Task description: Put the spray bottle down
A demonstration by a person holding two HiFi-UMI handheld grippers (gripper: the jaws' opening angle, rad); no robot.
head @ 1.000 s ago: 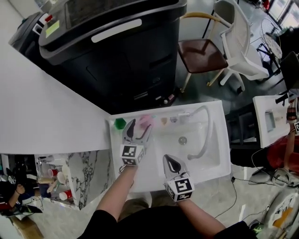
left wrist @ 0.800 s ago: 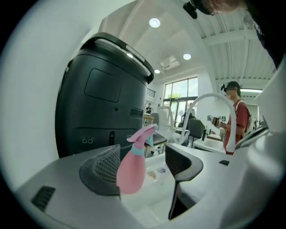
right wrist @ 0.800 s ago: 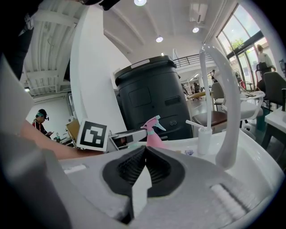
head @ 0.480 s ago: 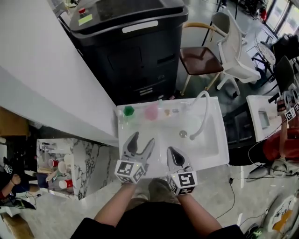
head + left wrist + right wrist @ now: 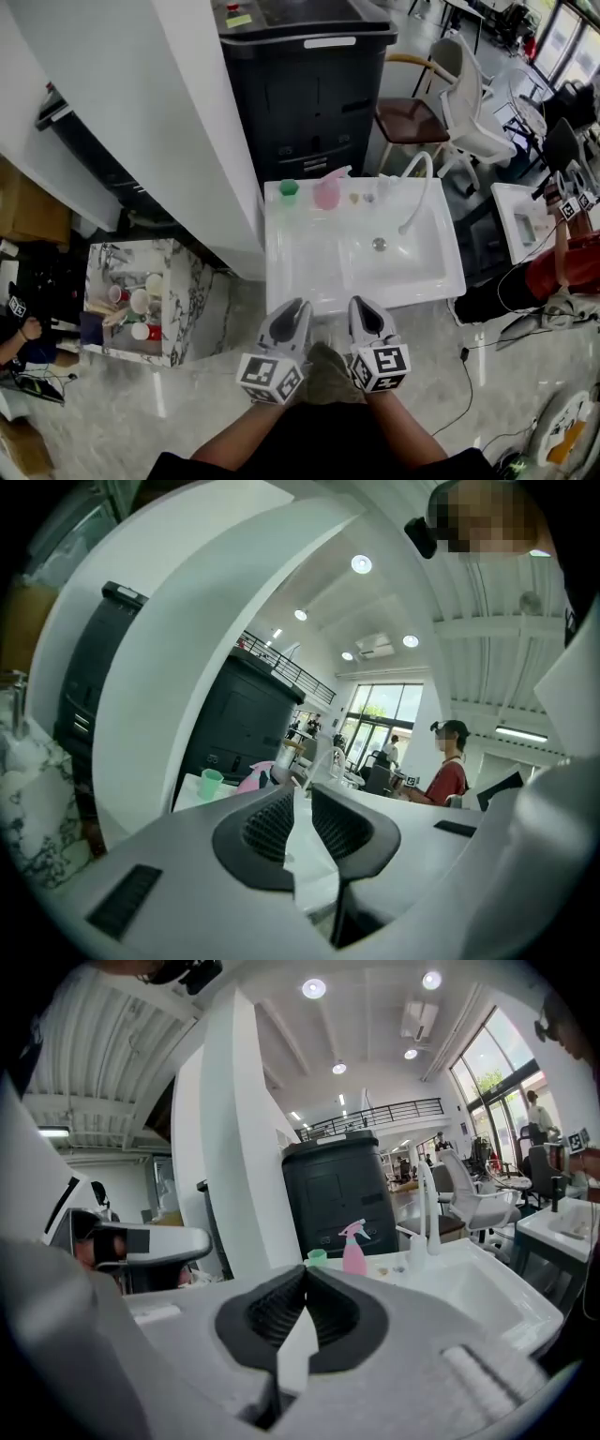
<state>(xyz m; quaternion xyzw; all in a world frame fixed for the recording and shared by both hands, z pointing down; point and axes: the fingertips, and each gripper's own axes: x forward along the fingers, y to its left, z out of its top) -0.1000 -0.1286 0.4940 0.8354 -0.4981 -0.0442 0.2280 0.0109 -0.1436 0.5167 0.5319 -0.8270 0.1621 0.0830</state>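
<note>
Spray bottle (image 5: 327, 190): pink, upright on the back ledge of the white sink (image 5: 300, 272), upper centre of the head view, between a green cup (image 5: 289, 188) and the tap (image 5: 418, 187); nothing holds it.
Left gripper (image 5: 296, 314): low in the frame, over the grey floor in front of the sink and well apart from the spray bottle; its fingers (image 5: 267, 822) are closing, with a narrow gap between them and nothing in it.
Right gripper (image 5: 362, 311): just beside the left gripper, level with it in the frame; fingers (image 5: 337, 1312) closed tip to tip, empty.
Sink: basin at the right half, drain (image 5: 379, 244) near the middle of it, flat white surface at the left half.
Backdrop: black bin (image 5: 309, 84) behind the sink at top centre; brown chair (image 5: 411, 120) and white chair (image 5: 473, 94) at upper right; marbled shelf (image 5: 192, 300) with cups at left; person in red (image 5: 562, 272) at the right edge.
</note>
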